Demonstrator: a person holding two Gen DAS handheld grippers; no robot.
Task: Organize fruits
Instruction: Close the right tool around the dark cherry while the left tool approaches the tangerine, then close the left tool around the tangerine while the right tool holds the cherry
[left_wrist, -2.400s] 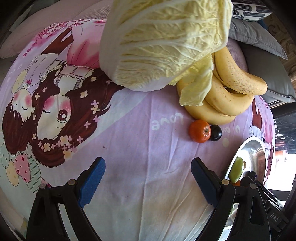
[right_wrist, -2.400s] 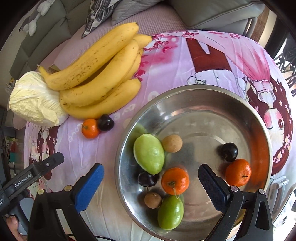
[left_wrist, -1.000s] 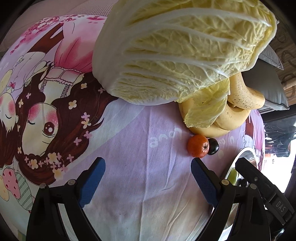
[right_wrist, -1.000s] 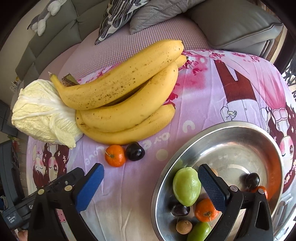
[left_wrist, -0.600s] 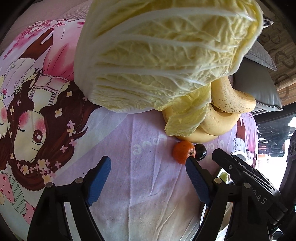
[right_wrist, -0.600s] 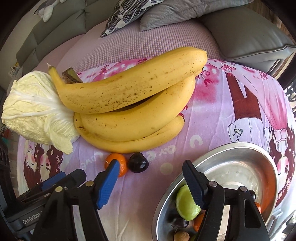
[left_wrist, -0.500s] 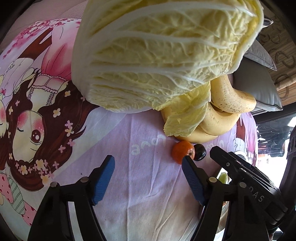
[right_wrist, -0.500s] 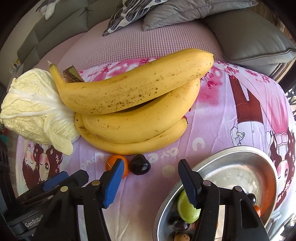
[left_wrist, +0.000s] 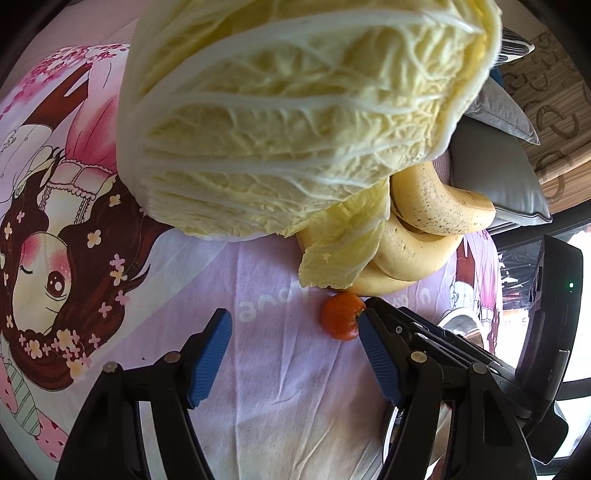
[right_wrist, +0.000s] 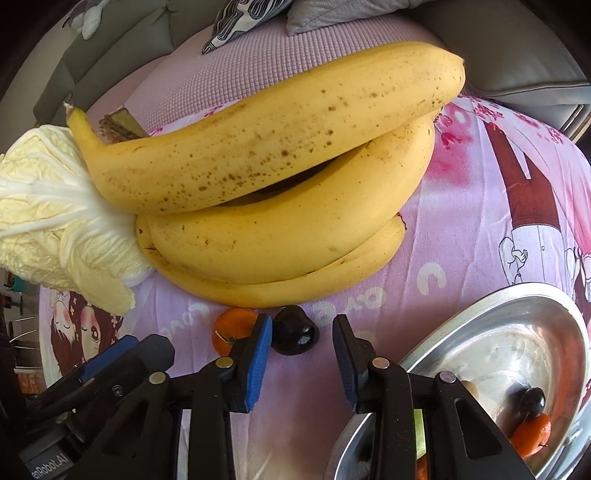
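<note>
Straddling dark plum (right_wrist: 295, 335), right tongs (right_wrist: 302, 345) closing, pads apart; left tongs (left_wrist: 295, 352) apart beside tangerine (left_wrist: 341, 315).

Bright daylight, sharp focus, glare on the steel bowl (right_wrist: 480, 325) (fisheye-bent edges).

bananas (right_wrist: 280, 206) and cabbage (left_wrist: 295, 118) wall off the far side; cloth (left_wrist: 280, 387) nearer lies bare.

cabbage (left_wrist: 295, 122): on cartoon-print cloth (left_wrist: 258, 369) | grey cushions (right_wrist: 498, 48): behind
</note>
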